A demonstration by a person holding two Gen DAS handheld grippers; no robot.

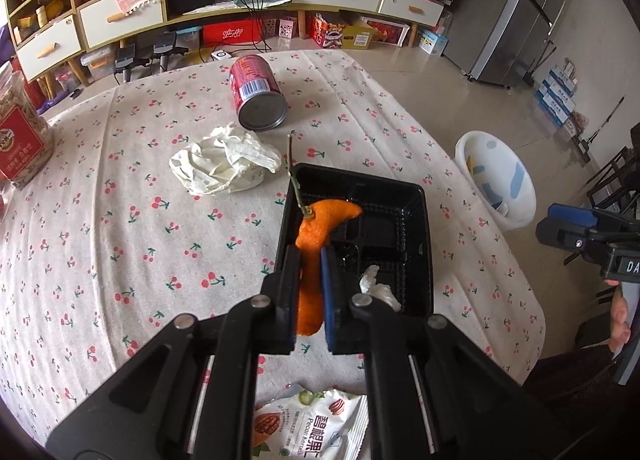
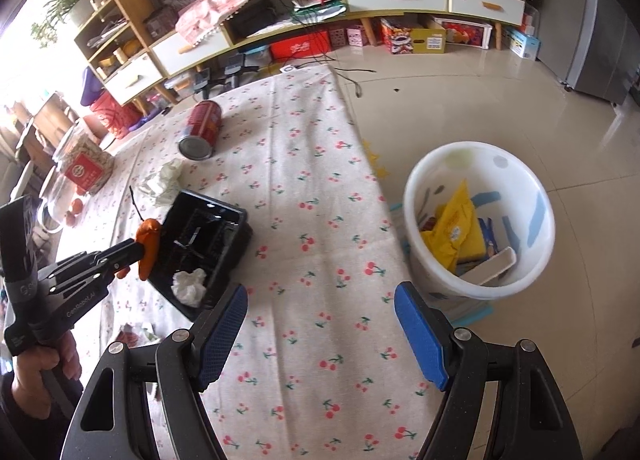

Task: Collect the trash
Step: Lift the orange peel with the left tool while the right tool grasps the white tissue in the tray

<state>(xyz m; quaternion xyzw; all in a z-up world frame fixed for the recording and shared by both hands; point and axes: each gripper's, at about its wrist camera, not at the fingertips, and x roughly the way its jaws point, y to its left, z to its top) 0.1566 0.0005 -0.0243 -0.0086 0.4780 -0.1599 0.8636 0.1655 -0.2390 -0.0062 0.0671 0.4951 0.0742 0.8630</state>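
My left gripper (image 1: pixel 310 256) is shut on an orange peel (image 1: pixel 320 228) with a green stem, held over the left edge of a black plastic tray (image 1: pixel 416 228). It also shows in the right wrist view (image 2: pixel 138 248), with the peel (image 2: pixel 147 244) beside the tray (image 2: pixel 224 236). A crumpled tissue (image 1: pixel 376 286) lies in the tray. My right gripper (image 2: pixel 320 308) is open and empty above the table's right part, near the white trash bin (image 2: pixel 536 196) on the floor. A red can (image 1: pixel 256 92) lies on its side. A crumpled white paper (image 1: pixel 224 164) and a snack packet (image 1: pixel 308 424) lie on the table.
The table has a cherry-print cloth (image 1: pixel 120 244). A jar with a red label (image 1: pixel 20 132) stands at the far left. The bin (image 1: pixel 496 180) holds yellow wrappers (image 2: pixel 456 228) and stands right of the table. Cabinets (image 1: pixel 240 0) and a fridge (image 1: pixel 520 12) line the far wall.
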